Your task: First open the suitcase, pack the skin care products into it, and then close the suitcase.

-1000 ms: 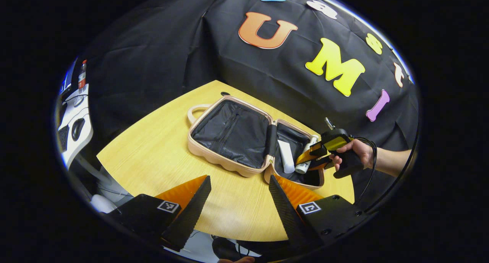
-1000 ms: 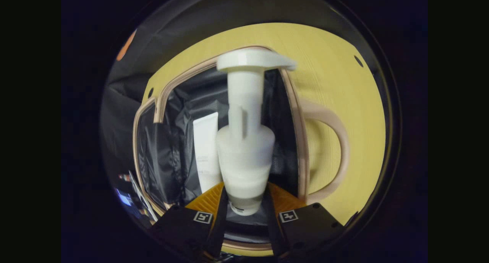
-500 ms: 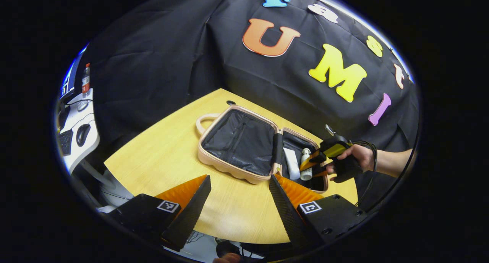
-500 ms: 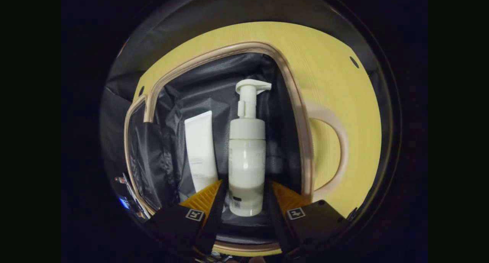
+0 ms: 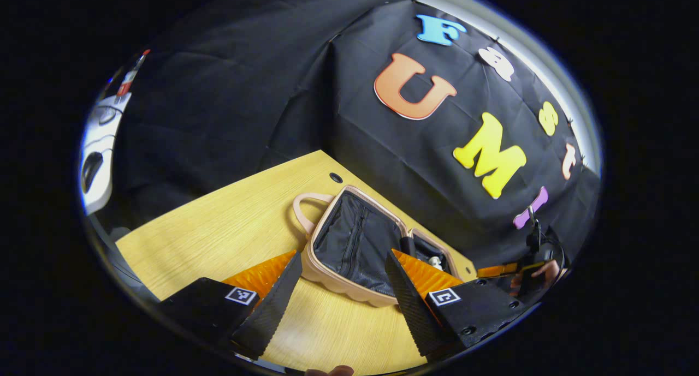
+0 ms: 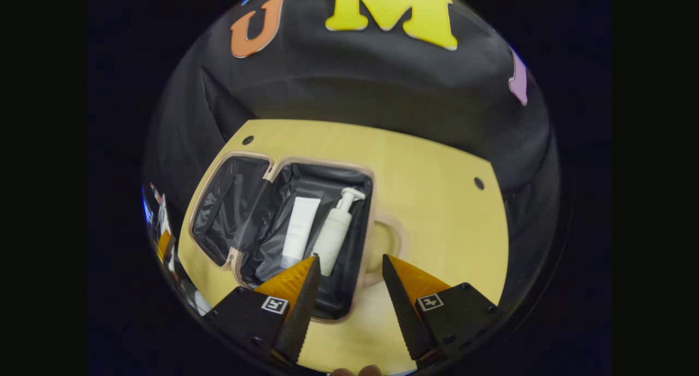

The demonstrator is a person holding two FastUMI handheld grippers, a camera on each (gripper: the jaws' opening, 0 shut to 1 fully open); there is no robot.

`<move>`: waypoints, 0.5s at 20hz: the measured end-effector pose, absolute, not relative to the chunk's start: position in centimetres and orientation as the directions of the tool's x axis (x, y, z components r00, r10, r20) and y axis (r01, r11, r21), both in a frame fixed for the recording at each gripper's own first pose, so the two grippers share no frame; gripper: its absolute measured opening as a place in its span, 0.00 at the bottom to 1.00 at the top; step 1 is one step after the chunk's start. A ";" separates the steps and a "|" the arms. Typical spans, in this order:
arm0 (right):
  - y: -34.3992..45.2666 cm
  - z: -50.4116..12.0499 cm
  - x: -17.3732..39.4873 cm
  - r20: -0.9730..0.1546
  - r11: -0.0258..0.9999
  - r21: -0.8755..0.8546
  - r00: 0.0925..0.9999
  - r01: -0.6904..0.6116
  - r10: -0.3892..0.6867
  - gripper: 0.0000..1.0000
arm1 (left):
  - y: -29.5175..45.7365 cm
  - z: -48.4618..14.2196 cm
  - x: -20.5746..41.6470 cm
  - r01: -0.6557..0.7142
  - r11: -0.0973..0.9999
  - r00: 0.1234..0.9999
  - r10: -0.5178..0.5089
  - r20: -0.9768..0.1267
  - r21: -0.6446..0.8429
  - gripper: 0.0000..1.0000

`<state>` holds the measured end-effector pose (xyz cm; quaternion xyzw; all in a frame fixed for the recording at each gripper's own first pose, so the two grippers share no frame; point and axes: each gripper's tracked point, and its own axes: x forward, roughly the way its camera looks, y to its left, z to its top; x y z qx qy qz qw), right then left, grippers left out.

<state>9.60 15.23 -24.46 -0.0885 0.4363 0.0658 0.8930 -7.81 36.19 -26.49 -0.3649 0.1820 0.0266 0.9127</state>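
Inside the open suitcase (image 6: 367, 223) now lie the tube (image 6: 300, 230) and pump bottle (image 6: 334, 235). I let go; my right gripper (image 6: 347, 294) has pulled back, fingers open and empty. My left gripper (image 5: 342, 294) is open too, so closing comes next.

Pump bottle (image 5: 435, 262) mostly hidden behind the left tool's finger (image 5: 407, 288) (cap peeking out), tube labels unreadable

Tube (image 6: 300, 231) left of pump bottle (image 6: 333, 232) — in suitcase (image 6: 365, 227)

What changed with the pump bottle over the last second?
The right hand-held gripper let go of the pump bottle and pulled back, open. The bottle now lies beside the tube in the suitcase, which stayed open; the left hand-held gripper stayed open.
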 end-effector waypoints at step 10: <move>11.5 -16.9 4.9 -0.650 0.975 -0.115 0.756 -0.192 0.072 0.74 | 42.8 -33.2 1.8 -0.239 0.475 0.943 -0.094 -0.319 -0.847 0.96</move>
